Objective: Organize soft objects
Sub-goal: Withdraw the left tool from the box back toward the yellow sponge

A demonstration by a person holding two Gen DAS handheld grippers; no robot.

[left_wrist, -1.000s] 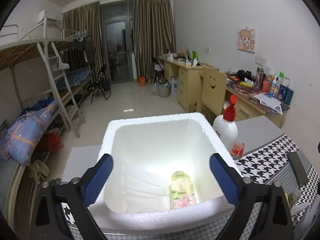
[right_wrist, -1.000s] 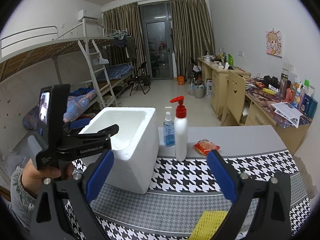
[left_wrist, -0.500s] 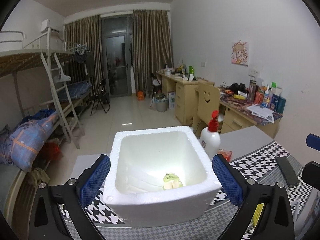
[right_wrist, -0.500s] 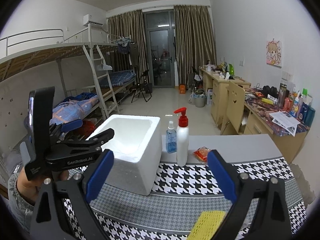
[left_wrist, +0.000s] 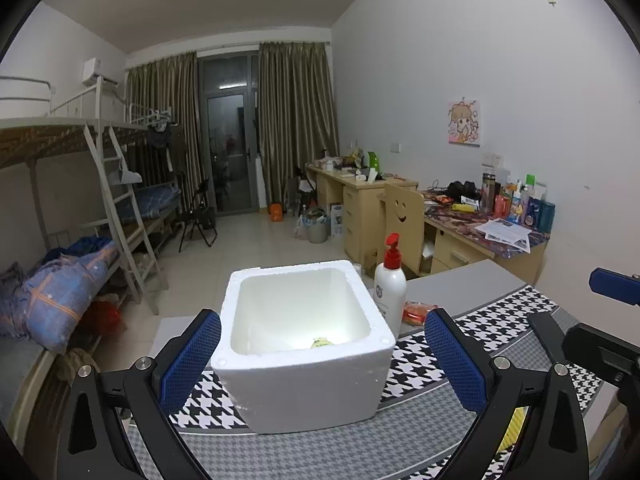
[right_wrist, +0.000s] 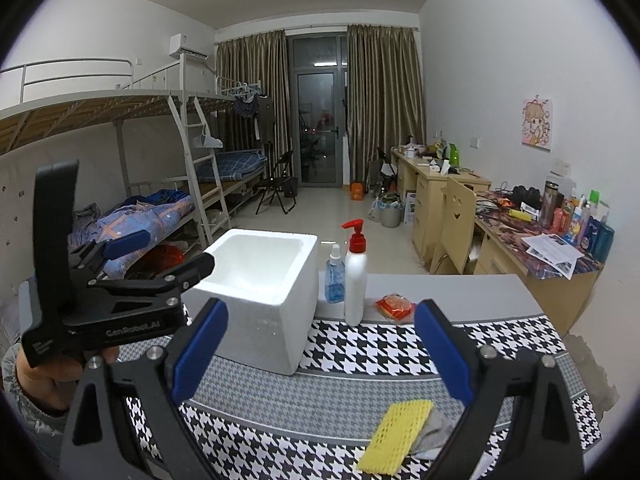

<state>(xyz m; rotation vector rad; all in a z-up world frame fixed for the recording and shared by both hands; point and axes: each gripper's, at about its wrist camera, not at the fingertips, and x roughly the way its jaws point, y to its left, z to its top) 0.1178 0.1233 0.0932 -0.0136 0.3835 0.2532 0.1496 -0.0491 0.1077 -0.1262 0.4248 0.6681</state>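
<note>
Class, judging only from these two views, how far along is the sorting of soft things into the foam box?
Done: one packet lies in the box. In hand: nothing; the left tool and right tool are both open and empty. Left: the yellow sponge, grey cloth and orange packet on the table.

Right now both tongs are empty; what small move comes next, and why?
Probably lower the open right tongs onto the yellow sponge lying just below them. It sits outside the foam box, which already holds a packet.
</note>
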